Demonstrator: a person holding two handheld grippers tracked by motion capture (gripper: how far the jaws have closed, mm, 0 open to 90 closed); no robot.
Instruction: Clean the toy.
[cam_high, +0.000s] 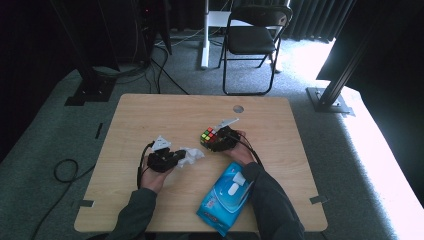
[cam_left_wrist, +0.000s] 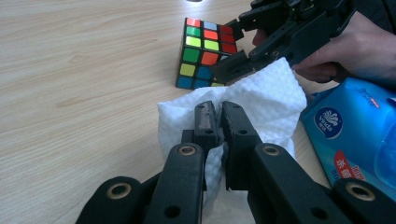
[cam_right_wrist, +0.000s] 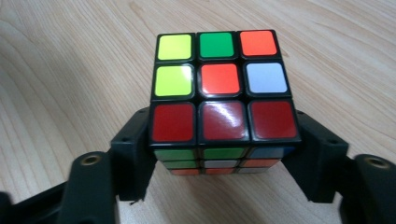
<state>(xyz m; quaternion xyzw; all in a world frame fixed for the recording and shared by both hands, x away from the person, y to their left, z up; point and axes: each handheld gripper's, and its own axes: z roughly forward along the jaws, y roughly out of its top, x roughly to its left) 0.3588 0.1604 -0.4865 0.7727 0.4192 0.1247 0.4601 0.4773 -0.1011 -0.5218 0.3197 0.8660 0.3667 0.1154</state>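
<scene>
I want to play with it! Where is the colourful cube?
The cube sits mid-table in the high view, clamped in the right gripper, just right of the white wipe.

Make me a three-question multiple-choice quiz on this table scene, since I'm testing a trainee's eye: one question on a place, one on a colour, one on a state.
1. Where does the blue wipes pack lie?
A. at the table's near edge, by the person's right forearm
B. at the far edge by the round hole
C. on the chair

2. What colour is the row of the puzzle cube nearest the right gripper's camera on its top face?
A. all white
B. all red
C. all green

3. How does the left gripper stand?
A. wide open above the bare table
B. shut on the white wipe
C. shut on the cube

Answers: 1 A, the high view shows the pack near the front edge beside the sleeve. 2 B, the right gripper view shows three red squares there. 3 B, the left gripper view shows the jaws pinching the wipe.
</scene>
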